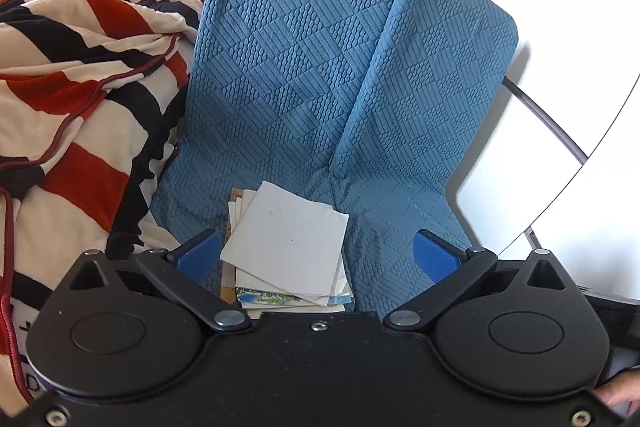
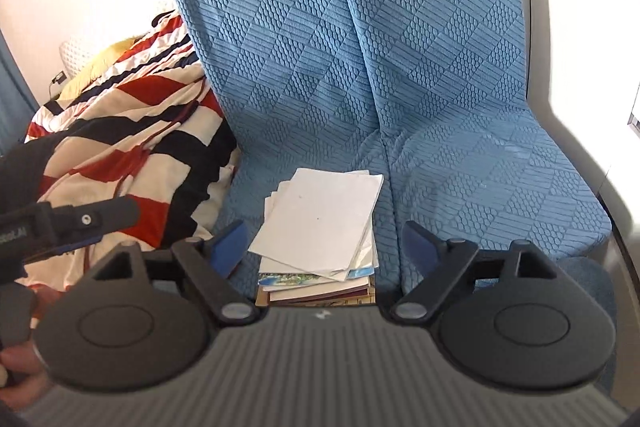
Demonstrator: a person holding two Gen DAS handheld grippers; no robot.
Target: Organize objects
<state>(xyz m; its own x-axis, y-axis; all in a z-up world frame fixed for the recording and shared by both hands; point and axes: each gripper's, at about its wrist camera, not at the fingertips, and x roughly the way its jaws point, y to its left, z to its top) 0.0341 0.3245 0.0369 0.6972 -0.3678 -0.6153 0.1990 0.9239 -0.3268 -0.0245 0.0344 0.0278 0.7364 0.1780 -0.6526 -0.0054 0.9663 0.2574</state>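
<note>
A loose stack of white papers, booklets and thin books [image 1: 286,247] lies on the blue quilted seat cushion [image 1: 280,67]. It also shows in the right wrist view [image 2: 320,227]. My left gripper [image 1: 316,255] is open, its blue-padded jaws standing on either side of the stack just above it, touching nothing. My right gripper [image 2: 322,245] is open too, its jaws spread on either side of the same stack. The left gripper's body shows at the left edge of the right wrist view [image 2: 60,223].
A striped red, black and cream blanket [image 1: 80,99] is heaped to the left of the cushions, also seen in the right wrist view [image 2: 128,139]. A second blue cushion [image 1: 432,99] leans beside the first. White wall and a dark cable [image 1: 548,123] lie to the right.
</note>
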